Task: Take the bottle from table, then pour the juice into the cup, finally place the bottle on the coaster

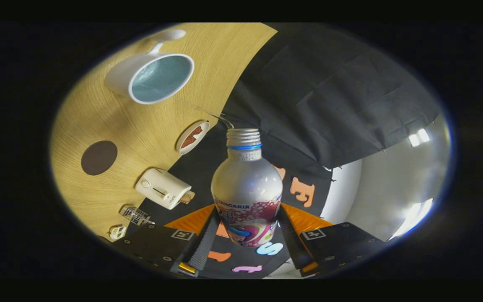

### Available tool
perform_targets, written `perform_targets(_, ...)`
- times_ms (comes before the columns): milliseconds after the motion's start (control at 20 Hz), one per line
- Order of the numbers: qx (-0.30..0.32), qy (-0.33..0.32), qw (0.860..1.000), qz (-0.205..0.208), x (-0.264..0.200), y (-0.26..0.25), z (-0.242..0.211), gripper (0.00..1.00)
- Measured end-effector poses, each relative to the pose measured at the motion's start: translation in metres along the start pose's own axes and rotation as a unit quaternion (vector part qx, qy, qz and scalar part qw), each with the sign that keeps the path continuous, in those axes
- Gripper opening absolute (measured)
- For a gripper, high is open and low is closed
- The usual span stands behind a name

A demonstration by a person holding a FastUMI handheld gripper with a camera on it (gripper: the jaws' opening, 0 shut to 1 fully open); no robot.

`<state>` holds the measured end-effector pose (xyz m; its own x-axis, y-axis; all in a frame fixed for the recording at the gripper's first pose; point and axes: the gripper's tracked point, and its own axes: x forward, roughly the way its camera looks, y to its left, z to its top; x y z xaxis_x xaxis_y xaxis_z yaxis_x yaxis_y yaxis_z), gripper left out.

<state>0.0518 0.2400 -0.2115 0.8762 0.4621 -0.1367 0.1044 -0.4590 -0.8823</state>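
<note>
Wooden table (111, 126) runs tilted across the view, with the black cloth wall behind it. The camera is rolled hard to one side, so the tabletop stands nearly on edge.

Bottle (246, 188) sits between the two fingers, lifted clear of the table. Silver body, printed wrap around the lower half, blue ring under a threaded neck. No cap on it. Both fingers press against its lower sides, one on each flank; gripper (247, 228) clamped on it. The bottle's mouth points toward the far table edge.

Cup (151, 77), white with a pale interior, stands on the table well beyond the bottle's mouth, handle pointing away. Whether it holds any liquid I cannot tell.

Coaster (99, 157), a dark round disc, lies flat on the wood, apart from the cup.

Also on the table: a small plate (192, 137) with something brown on it, a white toaster (162, 188) with toast sticking out, and a small wire rack (134, 215).
</note>
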Motion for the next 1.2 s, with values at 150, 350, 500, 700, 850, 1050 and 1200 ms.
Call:
perform_targets(150, -0.007, -0.004, 1.0, 0.0, 0.0, 0.001, 0.003, 0.77)
perform_targets(350, -0.014, -0.012, 1.0, 0.004, -0.001, 0.004, 0.011, 0.77)
perform_targets(500, -0.026, -0.018, 0.999, 0.0, 0.003, 0.003, 0.016, 0.77)
perform_targets(700, -0.015, -0.026, 1.0, 0.006, 0.0, 0.006, 0.025, 0.77)
perform_targets(850, -0.002, -0.03, 0.999, 0.019, -0.005, 0.018, 0.035, 0.77)
perform_targets(1050, 0.035, -0.031, 0.998, 0.04, -0.006, 0.04, 0.043, 0.77)
perform_targets(1200, 0.079, -0.03, 0.995, 0.062, -0.006, 0.058, 0.05, 0.77)
